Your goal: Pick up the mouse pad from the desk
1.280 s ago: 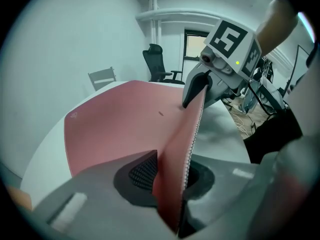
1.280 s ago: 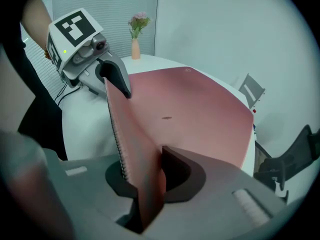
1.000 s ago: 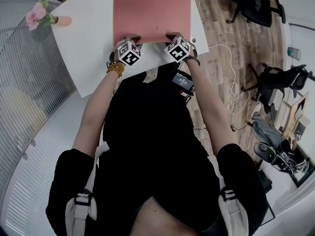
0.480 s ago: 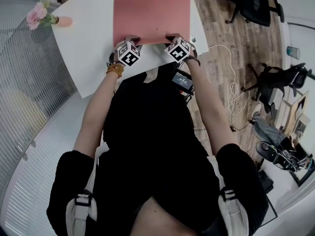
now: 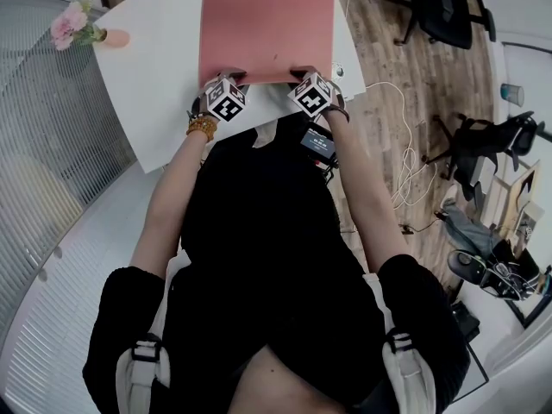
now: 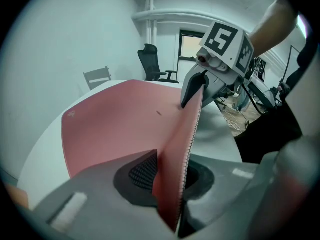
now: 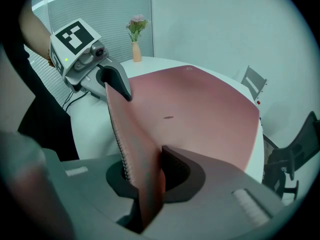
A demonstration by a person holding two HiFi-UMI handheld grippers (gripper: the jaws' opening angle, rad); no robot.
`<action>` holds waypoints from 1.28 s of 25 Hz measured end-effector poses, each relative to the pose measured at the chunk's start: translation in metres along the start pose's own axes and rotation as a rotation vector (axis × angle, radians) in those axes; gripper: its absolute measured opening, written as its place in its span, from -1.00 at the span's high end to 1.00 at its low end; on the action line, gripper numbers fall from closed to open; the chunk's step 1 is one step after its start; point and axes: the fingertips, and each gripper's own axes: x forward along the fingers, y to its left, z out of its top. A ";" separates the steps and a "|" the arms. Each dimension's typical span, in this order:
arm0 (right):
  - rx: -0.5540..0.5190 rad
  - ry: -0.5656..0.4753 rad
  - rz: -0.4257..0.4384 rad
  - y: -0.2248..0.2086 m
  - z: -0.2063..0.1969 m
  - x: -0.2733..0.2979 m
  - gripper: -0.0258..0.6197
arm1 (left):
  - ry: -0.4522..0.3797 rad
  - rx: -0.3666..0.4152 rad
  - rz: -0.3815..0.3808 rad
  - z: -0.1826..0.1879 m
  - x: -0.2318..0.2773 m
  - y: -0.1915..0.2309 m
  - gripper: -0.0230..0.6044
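A large pink mouse pad point(image 5: 267, 24) lies on the white desk point(image 5: 147, 84), its near edge lifted and curled up. My left gripper point(image 5: 235, 78) is shut on the near left corner, and the pad's edge point(image 6: 172, 184) stands pinched between its jaws. My right gripper point(image 5: 302, 72) is shut on the near right corner, where the pad point(image 7: 145, 184) is likewise clamped. Each gripper shows in the other's view: the right gripper point(image 6: 192, 91) and the left gripper point(image 7: 117, 86) hold the same raised edge. The far part of the pad rests flat.
A small vase with pink flowers point(image 5: 79, 29) stands at the desk's far left corner. Black office chairs point(image 5: 448, 7) and loose cables point(image 5: 404, 166) are on the wooden floor to the right. A grey chair point(image 6: 97, 76) stands beyond the desk.
Both grippers keep their hold on the pad's near edge. They sit slightly nearer the person in the picture, and the pad's far edge has come into the frame.
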 end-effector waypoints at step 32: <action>0.024 0.012 0.107 0.033 -0.003 -0.029 0.76 | -0.014 -0.093 -0.128 -0.001 -0.034 -0.025 0.73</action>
